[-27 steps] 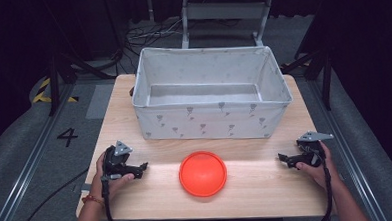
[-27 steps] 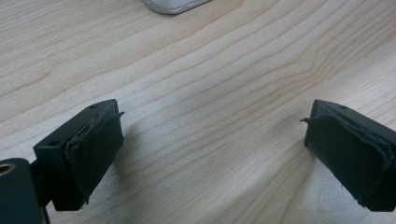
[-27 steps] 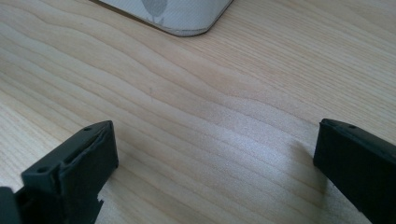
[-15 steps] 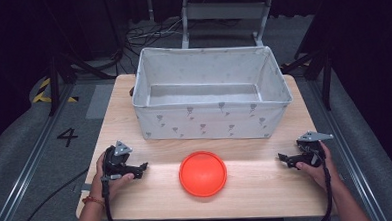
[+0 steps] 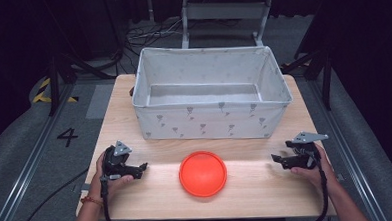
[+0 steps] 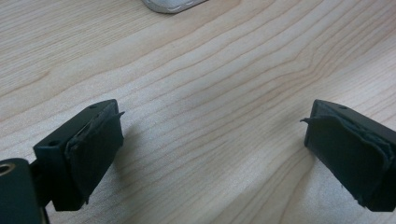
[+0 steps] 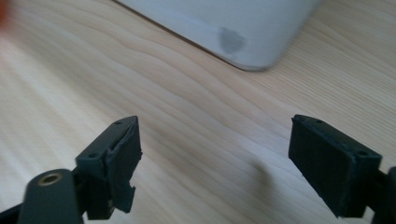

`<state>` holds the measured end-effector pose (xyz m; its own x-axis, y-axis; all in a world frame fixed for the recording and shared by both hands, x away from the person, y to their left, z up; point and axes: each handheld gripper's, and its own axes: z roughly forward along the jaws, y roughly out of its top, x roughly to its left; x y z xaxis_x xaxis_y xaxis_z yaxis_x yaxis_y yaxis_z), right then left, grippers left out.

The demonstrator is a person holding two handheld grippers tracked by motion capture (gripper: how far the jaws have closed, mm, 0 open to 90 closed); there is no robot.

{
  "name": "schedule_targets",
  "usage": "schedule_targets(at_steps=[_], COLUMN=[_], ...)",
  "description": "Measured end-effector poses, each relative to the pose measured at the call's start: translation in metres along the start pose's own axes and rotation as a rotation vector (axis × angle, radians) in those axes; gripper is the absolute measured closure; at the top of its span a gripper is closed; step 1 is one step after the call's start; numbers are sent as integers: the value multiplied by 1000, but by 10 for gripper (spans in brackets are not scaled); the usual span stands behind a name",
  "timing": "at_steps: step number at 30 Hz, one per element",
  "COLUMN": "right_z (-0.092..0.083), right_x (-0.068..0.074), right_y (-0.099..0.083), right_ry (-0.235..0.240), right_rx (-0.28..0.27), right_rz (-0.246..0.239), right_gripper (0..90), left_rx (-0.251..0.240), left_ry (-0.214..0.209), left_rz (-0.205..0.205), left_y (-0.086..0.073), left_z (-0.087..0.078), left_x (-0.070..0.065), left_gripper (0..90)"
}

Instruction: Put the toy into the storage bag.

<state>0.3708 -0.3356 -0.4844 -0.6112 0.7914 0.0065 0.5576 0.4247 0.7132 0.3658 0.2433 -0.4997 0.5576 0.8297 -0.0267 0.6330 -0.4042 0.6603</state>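
A flat round orange disc (image 5: 203, 173) lies on the wooden table (image 5: 257, 188) near its front edge, in the middle. Behind it stands a large white fabric box (image 5: 210, 92) with small grey prints, its inside bare. My left gripper (image 5: 142, 168) rests low over the table to the disc's left, held by a hand, jaws wide apart with bare wood between them (image 6: 212, 128). My right gripper (image 5: 275, 158) sits to the disc's right, also held by a hand, jaws wide apart over bare wood (image 7: 215, 135). The box's bottom corner (image 7: 243, 37) lies just ahead of the right gripper.
The table's edges drop off to a grey floor on both sides, with a rail (image 5: 31, 162) at the left and a metal frame (image 5: 225, 14) and cables behind the box. A strip of bare wood runs between the box and the disc.
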Motion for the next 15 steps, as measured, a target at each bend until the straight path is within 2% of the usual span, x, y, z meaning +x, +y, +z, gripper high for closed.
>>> schedule_targets(at_steps=[2,5,10,15], right_z=[1,5,13,22], right_x=[4,17,36,61], right_y=[1,6,20,33], right_ry=[5,64,148,203], right_rx=[3,5,-21,-20], right_rz=[-10,-28,-44,-103], right_gripper=[208,230,230,229], left_rx=[-1,1,-1,0], left_ry=[1,0,4,9], left_rz=[0,5,3,-5], left_y=[0,0,-2,-4], left_z=[0,-1,-2,-4], left_x=[0,0,-1,-2], left_gripper=[49,51,59,64])
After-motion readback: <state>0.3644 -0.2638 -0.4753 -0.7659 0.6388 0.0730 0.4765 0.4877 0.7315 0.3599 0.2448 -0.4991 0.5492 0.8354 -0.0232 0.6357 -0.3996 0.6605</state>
